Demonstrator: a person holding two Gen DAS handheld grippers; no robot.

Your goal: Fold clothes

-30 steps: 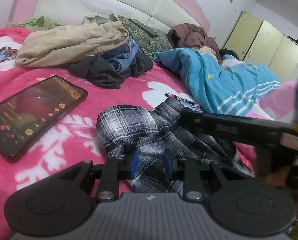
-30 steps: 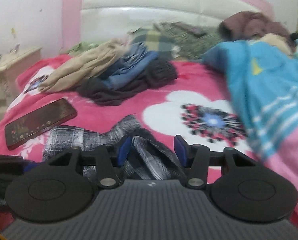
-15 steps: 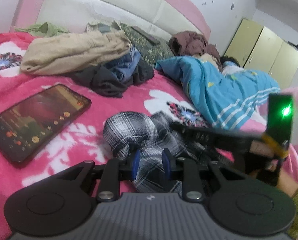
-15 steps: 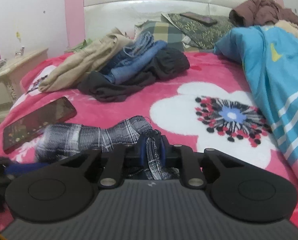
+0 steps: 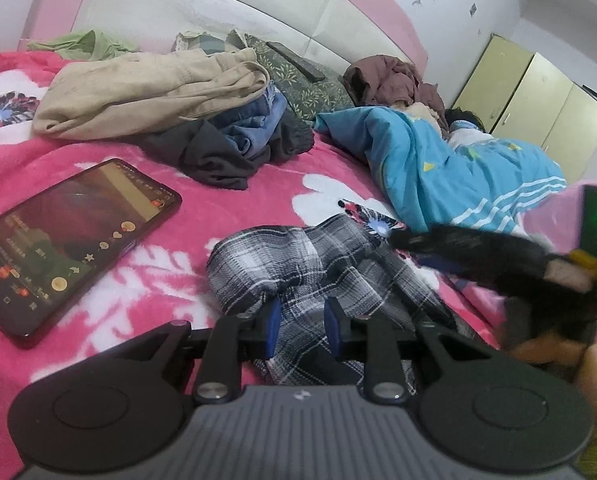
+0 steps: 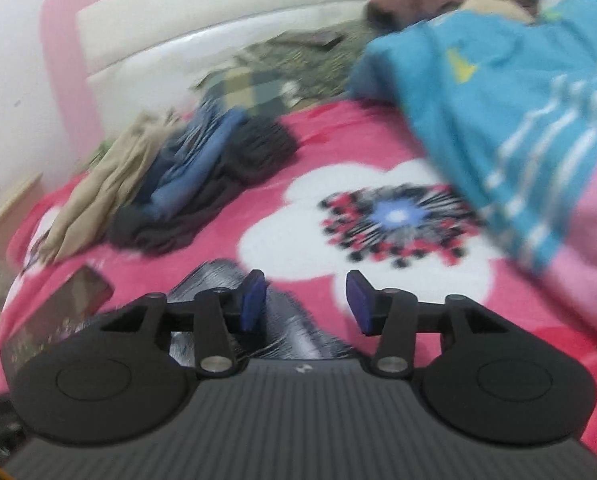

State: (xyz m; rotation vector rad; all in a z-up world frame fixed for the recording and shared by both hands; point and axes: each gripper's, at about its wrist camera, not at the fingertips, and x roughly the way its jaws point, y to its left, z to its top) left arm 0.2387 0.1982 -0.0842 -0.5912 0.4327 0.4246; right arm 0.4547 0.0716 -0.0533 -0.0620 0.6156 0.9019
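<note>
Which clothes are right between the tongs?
The black-and-white plaid garment, pinched in the left tongs. The beige, blue and dark clothes lie heaped farther back.

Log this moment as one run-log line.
left gripper: shut on plaid shirt | right gripper: opening, nothing gripped | phone: beside shirt

Pink flowered blanket [image 5: 98, 144], checked shirt [image 5: 298, 256].
The shirt is black-and-white plaid; the blanket's flowers are white; nearby a beige garment [image 5: 138, 92], blue jeans [image 5: 254, 120] and a turquoise striped quilt [image 5: 458, 168].
</note>
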